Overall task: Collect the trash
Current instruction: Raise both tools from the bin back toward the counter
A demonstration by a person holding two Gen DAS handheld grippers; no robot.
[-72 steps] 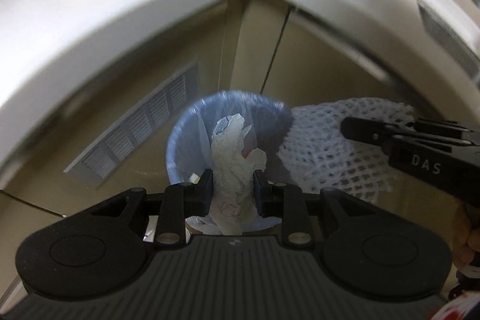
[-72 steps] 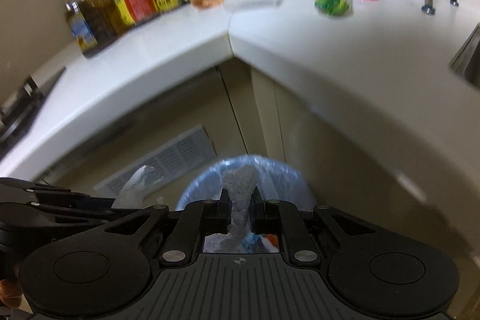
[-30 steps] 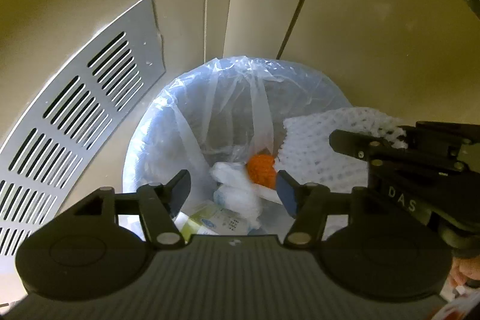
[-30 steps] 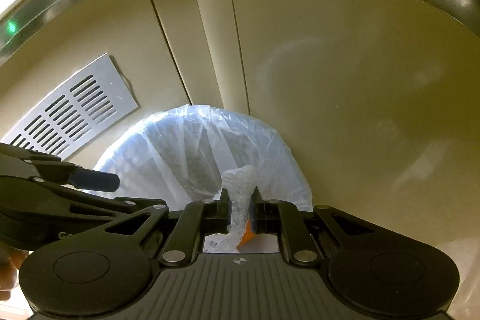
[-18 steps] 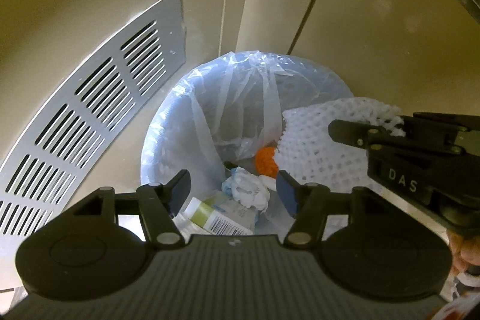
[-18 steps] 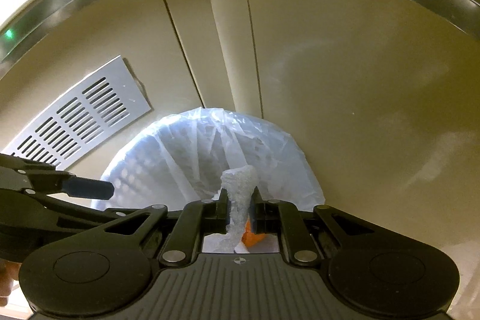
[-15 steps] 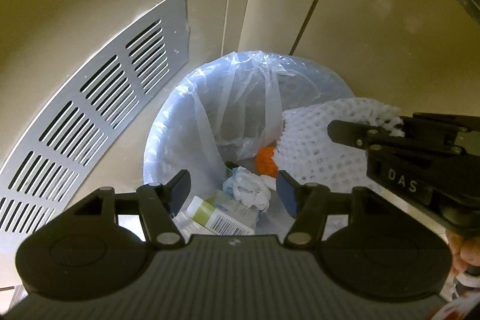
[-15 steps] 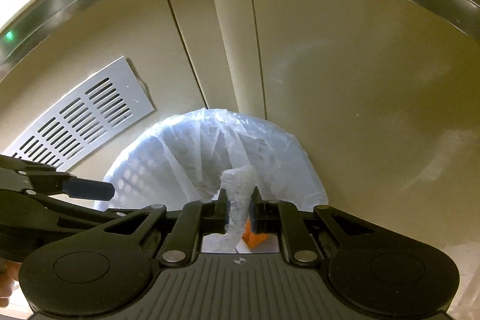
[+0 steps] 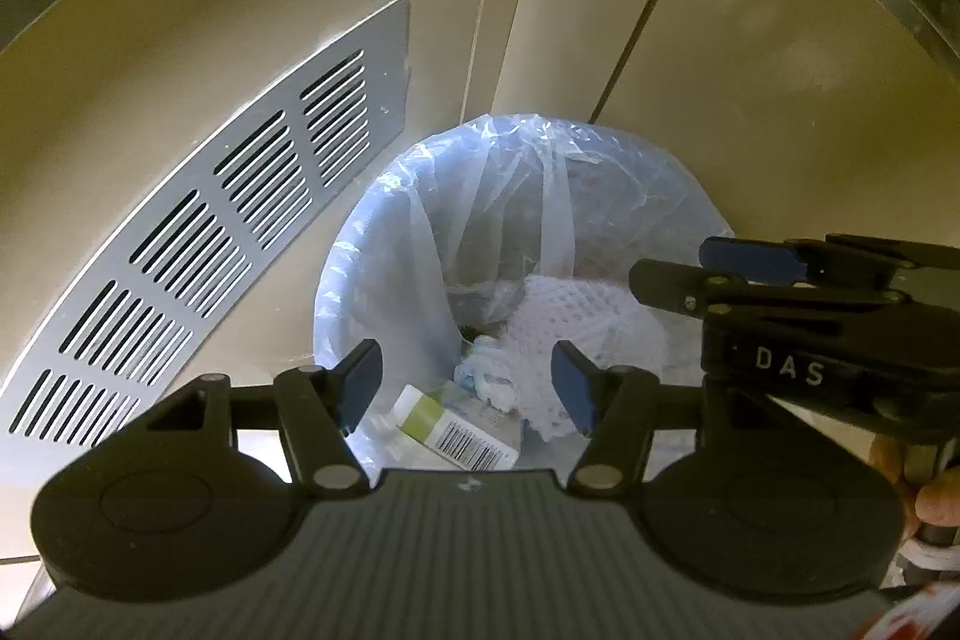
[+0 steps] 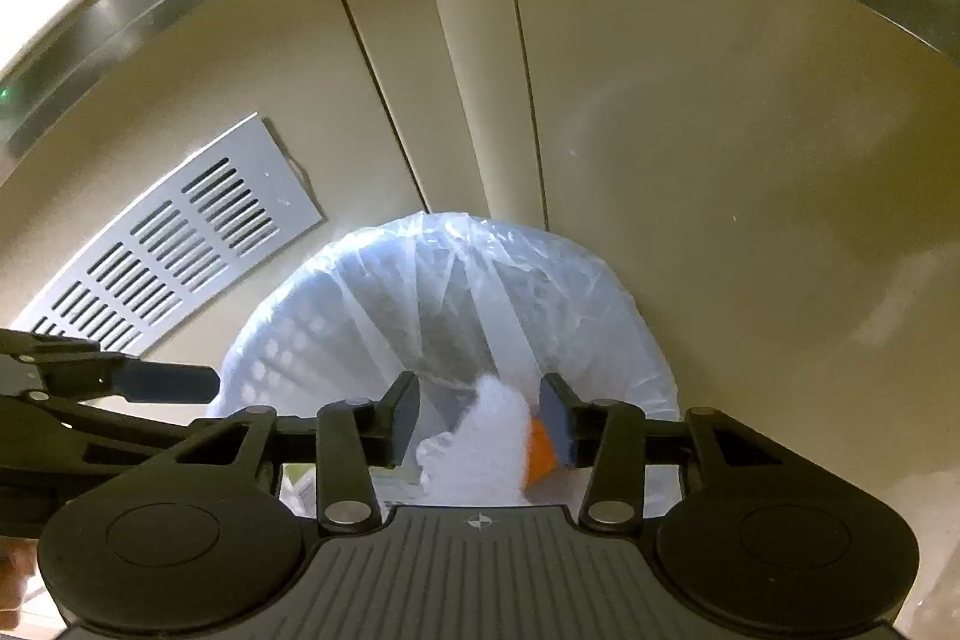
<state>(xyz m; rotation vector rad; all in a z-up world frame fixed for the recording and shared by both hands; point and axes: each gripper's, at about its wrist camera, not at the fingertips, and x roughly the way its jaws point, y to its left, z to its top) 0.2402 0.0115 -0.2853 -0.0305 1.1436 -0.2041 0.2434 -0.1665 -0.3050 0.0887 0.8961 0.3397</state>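
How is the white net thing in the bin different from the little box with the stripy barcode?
The white foam mesh sleeve is soft, crumpled and full of holes; the small green-and-white barcoded carton is flat-sided and printed. The sleeve lies on the side of the pile nearer the right gripper; the carton lies in front of the left gripper, partly hidden by it. The sleeve looks bigger. Both lie inside the bag-lined blue bin, held by nothing.

The round blue plastic-lined bin (image 9: 384, 244) stands open-topped (cream cabinet doors (image 9: 750, 70) close behind), its bottom crowded with white foam netting (image 9: 558, 310).
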